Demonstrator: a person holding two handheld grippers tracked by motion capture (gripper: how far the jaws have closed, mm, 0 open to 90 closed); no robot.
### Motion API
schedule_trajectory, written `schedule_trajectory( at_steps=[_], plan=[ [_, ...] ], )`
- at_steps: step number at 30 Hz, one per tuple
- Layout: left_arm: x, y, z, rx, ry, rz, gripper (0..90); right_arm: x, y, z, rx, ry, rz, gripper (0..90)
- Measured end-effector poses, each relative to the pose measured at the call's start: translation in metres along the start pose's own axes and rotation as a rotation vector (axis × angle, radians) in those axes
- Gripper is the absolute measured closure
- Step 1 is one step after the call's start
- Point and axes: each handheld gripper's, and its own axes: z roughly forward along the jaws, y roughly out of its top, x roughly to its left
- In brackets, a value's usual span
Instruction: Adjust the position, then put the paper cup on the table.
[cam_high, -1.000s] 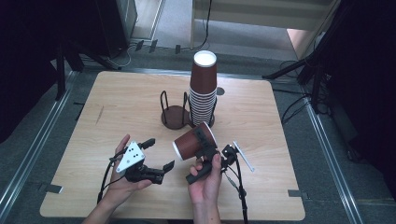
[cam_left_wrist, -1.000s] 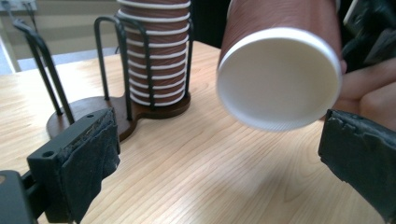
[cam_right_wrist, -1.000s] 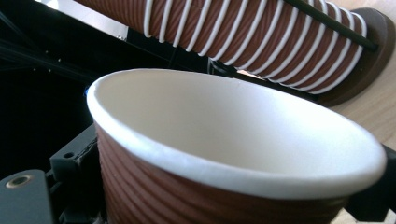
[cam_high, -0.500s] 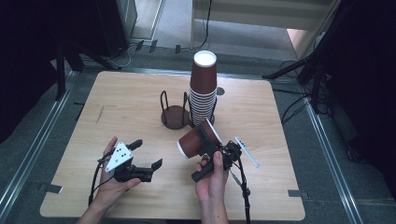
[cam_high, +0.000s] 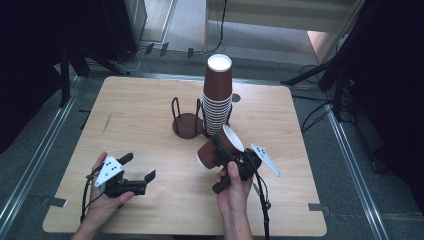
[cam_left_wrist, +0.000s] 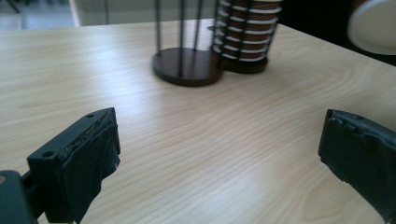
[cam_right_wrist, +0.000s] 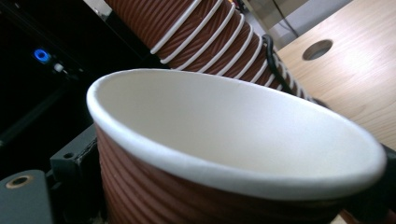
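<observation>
So the right gripper (cam_high: 223, 150) is clamped on a brown paper cup (cam_high: 215, 150), jaws squeezing its ribbed wall from either side. The cup is tipped over on its side in the air, white rim facing toward the stack of cups (cam_high: 217, 97), just above the middle of the table (cam_high: 140, 115). That stack sits upside down in a wire holder toward the far edge, with an empty round holder base (cam_high: 187, 124) right beside it. The left gripper (cam_high: 134, 172) is down by the near left corner, low over the wood, jaws wide apart with nothing between them. In the left gripper view it's looking across bare tabletop at the holder.
</observation>
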Motion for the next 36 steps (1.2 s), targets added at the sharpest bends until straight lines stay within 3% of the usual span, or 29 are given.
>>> schedule_trajectory(
  at_steps=[1,3,10,14,21,29,30,31,32,36],
  plan=[
    [0.010,-0.002,-0.004,-0.004,0.026,-0.023,0.0,0.000,0.001,0.000,-0.012,-0.003,-0.025,8.3],
    [0.019,-0.003,-0.008,-0.004,0.049,-0.034,0.0,0.000,0.003,-0.001,-0.021,-0.005,-0.056,8.3],
    [0.033,-0.010,-0.018,0.000,0.087,-0.047,0.0,-0.005,0.009,-0.003,-0.061,0.000,-0.126,8.3],
    [0.044,-0.013,-0.026,-0.012,0.115,-0.072,0.0,-0.009,0.014,-0.003,-0.116,-0.007,-0.170,8.2],
    [0.064,-0.016,-0.039,-0.028,0.172,-0.111,0.0,-0.016,0.027,-0.004,-0.171,-0.051,-0.265,8.2],
    [0.073,-0.019,-0.043,-0.030,0.192,-0.124,0.0,-0.023,0.038,-0.004,-0.234,-0.106,-0.356,8.0],
    [0.074,-0.019,-0.044,-0.030,0.205,-0.127,0.0,-0.024,0.042,-0.003,-0.255,-0.126,-0.402,8.0],
    [0.074,-0.019,-0.044,-0.030,0.205,-0.127,0.0,-0.024,0.042,-0.003,-0.255,-0.126,-0.402,8.0],
    [0.076,-0.020,-0.044,-0.025,0.215,-0.134,0.0,-0.025,0.045,-0.002,-0.268,-0.143,-0.449,7.9],
    [0.079,-0.021,-0.044,-0.020,0.229,-0.145,0.0,-0.028,0.049,0.001,-0.278,-0.162,-0.508,8.0]
  ],
)
